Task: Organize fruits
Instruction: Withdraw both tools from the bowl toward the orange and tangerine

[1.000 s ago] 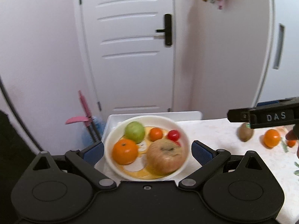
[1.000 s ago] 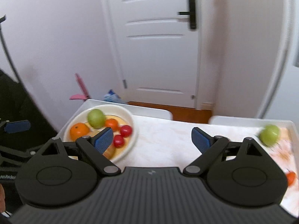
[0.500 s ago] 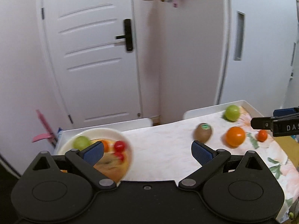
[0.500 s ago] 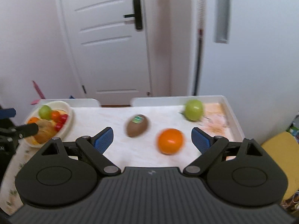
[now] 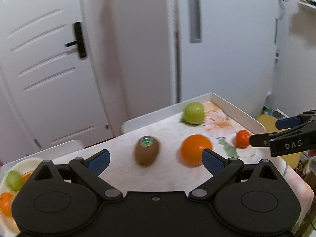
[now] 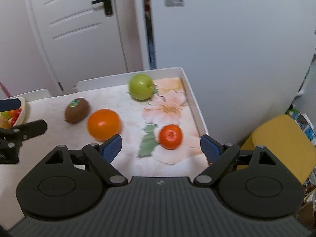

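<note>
Both tongs have swung right, away from the filled bowl (image 5: 6, 167); left tongs (image 5: 156, 161) and right tongs (image 6: 161, 145) are released, facing kiwi (image 5: 146, 151) and tangerine (image 6: 170, 136) on the surface (image 6: 126, 164).

Only thing I can actually read from here is "DAS" in white letters on the side of the right gripper (image 5: 284, 138). The kiwi (image 5: 146, 153) has a green sticker, but it's too blurry to read.
</note>
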### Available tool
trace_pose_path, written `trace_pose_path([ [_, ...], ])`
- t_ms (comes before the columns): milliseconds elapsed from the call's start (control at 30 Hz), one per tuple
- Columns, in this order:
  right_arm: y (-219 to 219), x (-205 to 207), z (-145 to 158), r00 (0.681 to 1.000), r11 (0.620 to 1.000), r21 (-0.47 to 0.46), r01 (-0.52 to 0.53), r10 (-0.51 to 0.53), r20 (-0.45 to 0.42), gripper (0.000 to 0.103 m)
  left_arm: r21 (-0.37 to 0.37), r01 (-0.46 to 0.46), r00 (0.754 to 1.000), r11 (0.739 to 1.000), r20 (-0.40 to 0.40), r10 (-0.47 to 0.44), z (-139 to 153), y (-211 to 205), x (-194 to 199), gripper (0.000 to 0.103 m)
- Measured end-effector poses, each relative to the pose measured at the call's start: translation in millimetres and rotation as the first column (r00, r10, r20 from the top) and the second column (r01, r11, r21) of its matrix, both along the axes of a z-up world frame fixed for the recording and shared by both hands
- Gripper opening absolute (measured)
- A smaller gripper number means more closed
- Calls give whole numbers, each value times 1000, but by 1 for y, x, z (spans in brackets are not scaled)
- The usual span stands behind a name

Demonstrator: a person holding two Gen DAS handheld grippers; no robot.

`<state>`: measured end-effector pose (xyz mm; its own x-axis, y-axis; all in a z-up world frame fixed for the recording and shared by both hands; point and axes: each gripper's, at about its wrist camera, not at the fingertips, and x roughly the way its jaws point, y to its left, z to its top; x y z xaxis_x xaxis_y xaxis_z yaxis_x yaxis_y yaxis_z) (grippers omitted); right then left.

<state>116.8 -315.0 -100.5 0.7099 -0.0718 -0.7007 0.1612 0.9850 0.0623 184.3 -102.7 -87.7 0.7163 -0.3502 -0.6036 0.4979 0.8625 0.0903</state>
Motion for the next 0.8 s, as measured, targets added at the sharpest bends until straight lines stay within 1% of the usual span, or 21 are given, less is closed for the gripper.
trace_pose_path([
  [100,-9,5,-9,1000,999,16,30,-30,-5,100,16,59,998,998,-8,-59,-14,-22,10,100],
  [200,-13,10,-18,999,998,41,53,-52,-15,97,33,110,994,993,-18,-110,-26,-36,19,98],
  [233,-15,11,-21,998,997,51,60,-59,-18,95,38,128,992,991,-26,-127,-30,-40,23,96],
  [367,-15,16,-32,996,993,77,87,-86,-25,92,47,182,982,982,-61,-179,-45,-55,33,94],
  [433,-16,19,-37,994,990,93,103,-101,-28,89,48,201,977,978,-82,-197,-51,-60,38,87],
  [500,-17,22,-41,993,988,106,115,-112,-32,86,50,213,973,976,-97,-208,-56,-64,43,85],
  [567,-18,25,-44,992,986,115,124,-121,-35,84,48,221,971,974,-104,-215,-59,-67,47,84],
  [600,-18,27,-46,991,985,118,129,-125,-36,83,45,223,970,974,-108,-217,-60,-67,48,82],
  [633,-19,28,-47,991,984,121,132,-129,-37,83,42,227,968,973,-116,-221,-61,-68,50,78],
  [700,-19,30,-49,990,981,129,141,-138,-38,83,39,229,966,973,-129,-223,-64,-70,53,73],
  [800,-20,33,-50,988,979,136,151,-147,-39,81,29,229,965,973,-140,-223,-66,-71,56,73],
])
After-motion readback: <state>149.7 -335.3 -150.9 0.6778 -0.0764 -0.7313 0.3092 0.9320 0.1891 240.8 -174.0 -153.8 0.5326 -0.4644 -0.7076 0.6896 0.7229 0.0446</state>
